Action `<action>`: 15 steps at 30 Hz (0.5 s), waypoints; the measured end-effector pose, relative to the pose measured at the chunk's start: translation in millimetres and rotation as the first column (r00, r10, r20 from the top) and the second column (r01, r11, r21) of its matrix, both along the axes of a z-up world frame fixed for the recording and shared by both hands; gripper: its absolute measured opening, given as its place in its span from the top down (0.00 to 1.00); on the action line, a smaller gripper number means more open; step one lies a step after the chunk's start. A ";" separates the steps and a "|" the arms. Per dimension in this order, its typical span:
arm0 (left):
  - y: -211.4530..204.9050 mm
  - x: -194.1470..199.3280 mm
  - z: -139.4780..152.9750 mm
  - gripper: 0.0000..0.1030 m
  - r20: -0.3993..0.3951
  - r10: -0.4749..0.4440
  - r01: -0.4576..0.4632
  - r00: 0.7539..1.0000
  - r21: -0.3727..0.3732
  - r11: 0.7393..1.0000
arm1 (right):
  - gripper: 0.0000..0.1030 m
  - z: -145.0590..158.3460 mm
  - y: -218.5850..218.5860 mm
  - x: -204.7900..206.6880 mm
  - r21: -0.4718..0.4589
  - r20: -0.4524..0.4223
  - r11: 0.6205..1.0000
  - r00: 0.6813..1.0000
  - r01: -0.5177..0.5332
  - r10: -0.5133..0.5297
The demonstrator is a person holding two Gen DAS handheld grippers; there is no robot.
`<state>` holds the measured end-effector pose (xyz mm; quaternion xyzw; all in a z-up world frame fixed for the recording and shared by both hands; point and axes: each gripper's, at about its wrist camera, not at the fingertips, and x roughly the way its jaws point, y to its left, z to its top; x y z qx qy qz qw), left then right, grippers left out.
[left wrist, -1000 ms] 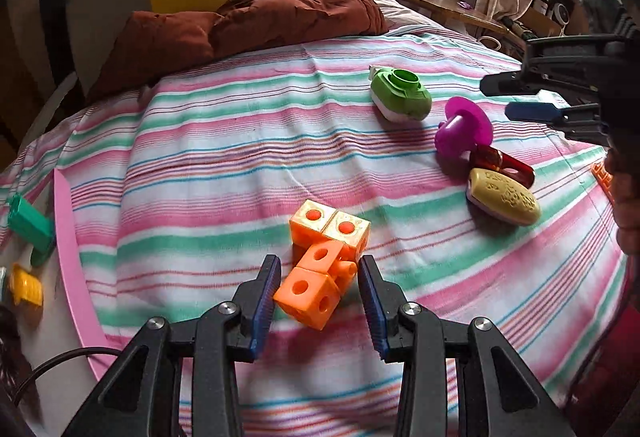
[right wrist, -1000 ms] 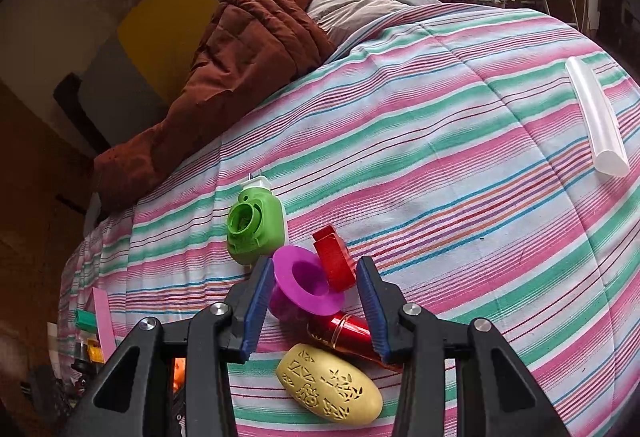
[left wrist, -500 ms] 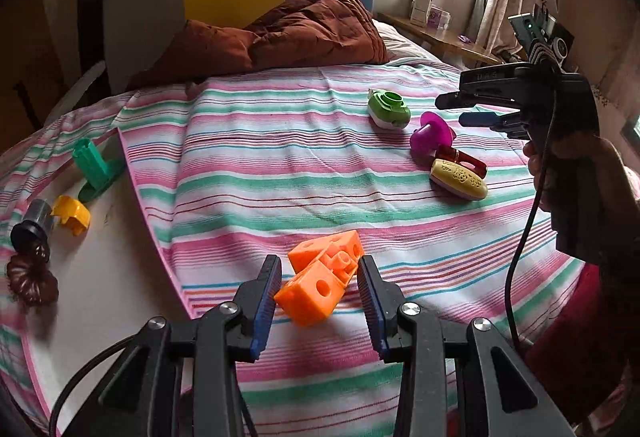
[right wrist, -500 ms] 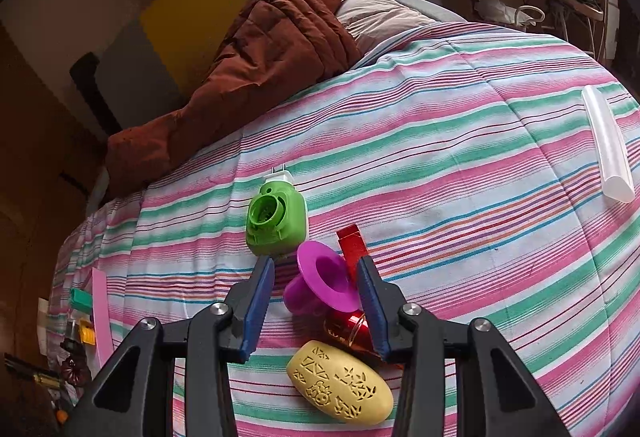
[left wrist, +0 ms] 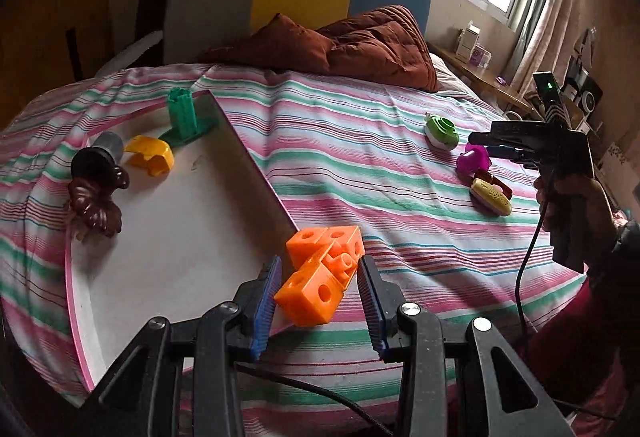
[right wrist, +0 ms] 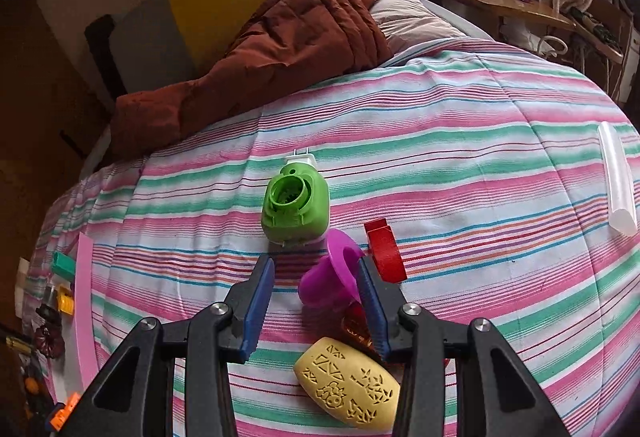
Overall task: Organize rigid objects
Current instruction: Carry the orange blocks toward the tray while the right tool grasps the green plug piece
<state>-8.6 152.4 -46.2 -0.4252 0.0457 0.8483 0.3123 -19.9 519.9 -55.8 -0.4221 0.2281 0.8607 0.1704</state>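
Carrying the orange block cluster (left wrist: 320,273) pinched between its pads, the left gripper (left wrist: 318,301) is hanging at the white tray's (left wrist: 168,237) edge, bare tray lying toward ten o'clock; the right gripper (right wrist: 316,297) is straddling the magenta cup (right wrist: 330,273), unclamped.

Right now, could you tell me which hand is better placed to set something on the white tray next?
Left: the left gripper holds the orange blocks at the white tray edge; the right gripper only hovers by the magenta cup.
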 end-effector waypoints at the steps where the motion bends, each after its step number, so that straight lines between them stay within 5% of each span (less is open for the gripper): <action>1: -3.4 -0.9 0.0 0.62 0.002 0.006 -0.006 1.000 0.006 1.000 | 0.58 -0.3 -2.8 -1.1 0.008 0.001 1.000 1.000 -0.010 0.010; 15: -14.1 -8.8 -9.7 0.62 0.023 0.028 -0.029 0.999 0.011 1.000 | 0.55 0.2 -4.8 -40.1 0.041 0.028 0.998 0.999 -0.041 0.040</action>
